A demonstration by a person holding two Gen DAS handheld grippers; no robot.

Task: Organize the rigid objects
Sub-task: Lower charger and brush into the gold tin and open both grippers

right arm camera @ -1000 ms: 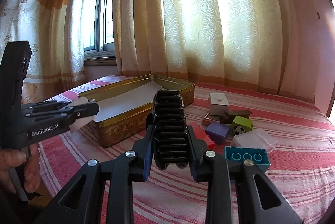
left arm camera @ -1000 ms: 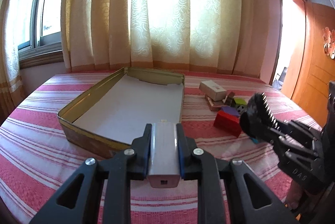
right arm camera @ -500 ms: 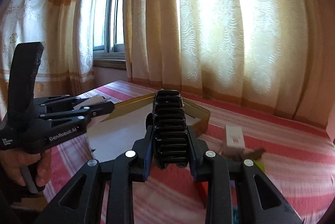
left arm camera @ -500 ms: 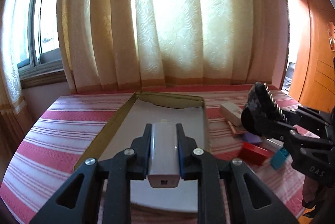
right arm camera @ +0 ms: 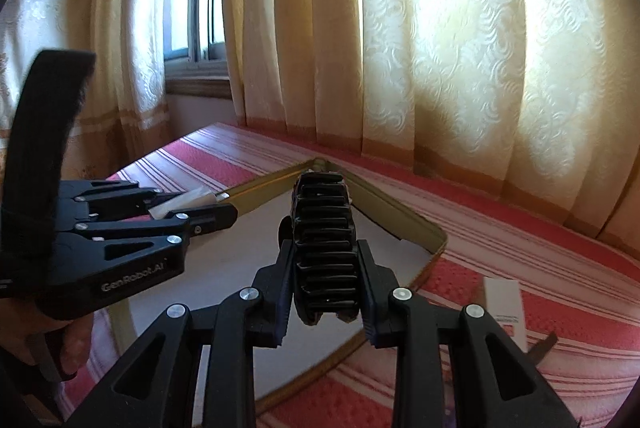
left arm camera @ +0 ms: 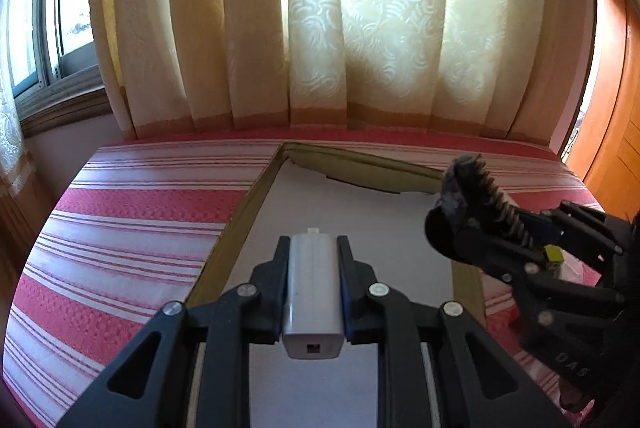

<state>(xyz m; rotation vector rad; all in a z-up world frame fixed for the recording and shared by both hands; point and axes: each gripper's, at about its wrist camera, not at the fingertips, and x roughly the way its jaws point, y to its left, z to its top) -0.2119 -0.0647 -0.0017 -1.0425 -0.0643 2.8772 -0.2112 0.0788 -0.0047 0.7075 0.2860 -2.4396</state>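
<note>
My left gripper [left arm camera: 314,260] is shut on a white charger block [left arm camera: 313,292] and holds it above the open gold tin tray [left arm camera: 256,196], over its white floor. My right gripper [right arm camera: 325,260] is shut on a black ribbed comb-like clip [right arm camera: 325,240], also above the tray [right arm camera: 384,204]. The right gripper shows in the left wrist view [left arm camera: 476,208] at the tray's right side. The left gripper shows in the right wrist view [right arm camera: 216,210] at the left, with the white block [right arm camera: 184,202] between its fingers.
The tray lies on a red and white striped cloth [left arm camera: 132,228]. A white box [right arm camera: 505,304] and a dark flat piece [right arm camera: 542,346] lie on the cloth right of the tray. A yellow-green block [left arm camera: 554,253] peeks behind the right gripper. Curtains [left arm camera: 320,20] hang behind.
Both grippers have moved forward from the near edge to over the tray, each still holding its object. The pile of blocks has slid out to the right of view.
</note>
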